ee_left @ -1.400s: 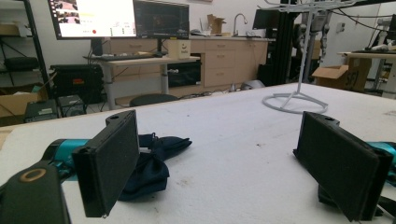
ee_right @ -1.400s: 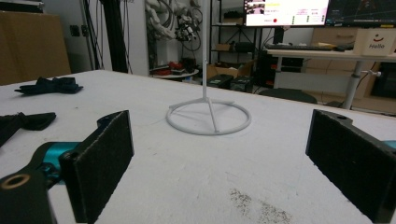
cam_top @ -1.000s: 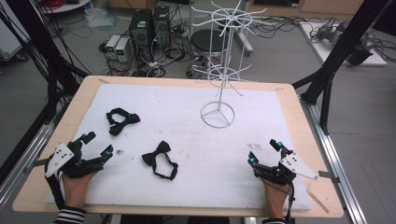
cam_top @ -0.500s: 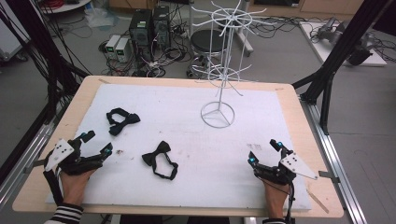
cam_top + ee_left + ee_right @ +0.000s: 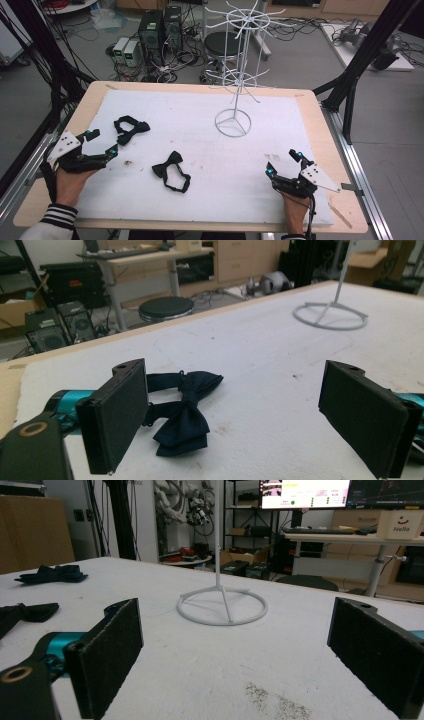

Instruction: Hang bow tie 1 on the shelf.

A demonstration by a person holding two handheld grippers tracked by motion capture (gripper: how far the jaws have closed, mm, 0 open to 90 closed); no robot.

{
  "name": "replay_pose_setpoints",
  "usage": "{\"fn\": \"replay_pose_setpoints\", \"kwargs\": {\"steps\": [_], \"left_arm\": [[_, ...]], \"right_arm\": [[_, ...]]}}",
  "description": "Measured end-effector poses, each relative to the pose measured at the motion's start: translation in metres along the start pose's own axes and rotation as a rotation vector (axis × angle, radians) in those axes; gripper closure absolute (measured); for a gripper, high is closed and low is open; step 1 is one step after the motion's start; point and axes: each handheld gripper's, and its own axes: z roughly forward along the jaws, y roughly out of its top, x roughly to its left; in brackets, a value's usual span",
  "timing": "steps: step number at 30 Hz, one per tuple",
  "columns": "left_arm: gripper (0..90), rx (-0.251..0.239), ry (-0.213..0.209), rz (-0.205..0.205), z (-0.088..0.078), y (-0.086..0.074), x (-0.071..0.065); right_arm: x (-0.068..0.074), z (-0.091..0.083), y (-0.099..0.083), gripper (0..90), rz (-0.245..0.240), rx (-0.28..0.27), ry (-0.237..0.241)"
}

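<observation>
Two dark bow ties lie on the white mat. One bow tie (image 5: pixel 131 127) is at the left, and the other bow tie (image 5: pixel 170 170) with its strap looped out is near the middle front. My left gripper (image 5: pixel 102 142) stands open just left of the first one, which the left gripper view shows as a bow tie (image 5: pixel 182 412) ahead beside the left jaw, outside the gap of the left gripper (image 5: pixel 235 410). My right gripper (image 5: pixel 283 162) is open and holds nothing at the front right. In its own view the right gripper (image 5: pixel 235 655) faces the ring base of the white wire stand (image 5: pixel 222 607).
The tall white wire stand (image 5: pixel 233 122) with hook arms stands at the back middle of the mat. The wooden table edge (image 5: pixel 320 107) frames the white mat. Black frame posts (image 5: pixel 350 80) rise at both sides. Computers (image 5: pixel 152 32) and a stool (image 5: pixel 222 45) sit on the floor beyond.
My left gripper has shifted a little away from the person, toward the left bow tie. The right gripper and both bow ties have stayed put.
</observation>
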Motion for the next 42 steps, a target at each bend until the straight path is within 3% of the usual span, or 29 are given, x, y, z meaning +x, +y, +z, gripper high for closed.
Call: {"fn": "replay_pose_setpoints", "kwargs": {"steps": [9, 13, 25, 31, 38, 42], "left_arm": [[13.1, 0.115, -0.027, 0.059, 0.022, 0.025, 0.005], [13.1, 0.170, -0.032, 0.066, 0.030, 0.030, 0.010], [13.4, 0.332, -0.011, 0.049, 0.051, 0.026, 0.027], [13.5, 0.440, -0.044, 0.055, 0.064, 0.026, 0.033], [13.7, 0.520, -0.063, 0.061, 0.074, 0.019, 0.036], [17.4, 0.610, -0.085, 0.077, 0.081, 0.018, 0.036]], "right_arm": [[0.000, 0.000, 0.000, 6.8, 0.000, 0.001, 0.000], [0.000, 0.000, 0.000, 6.8, -0.001, 0.001, 0.000], [0.000, 0.000, 0.000, 6.8, 0.003, 0.003, 0.001], [0.000, 0.000, 0.000, 6.8, 0.003, 0.003, 0.000], [0.000, 0.000, 0.000, 6.8, 0.003, 0.002, 0.000], [0.000, 0.000, 0.000, 6.8, 0.005, 0.002, 0.001]]}}
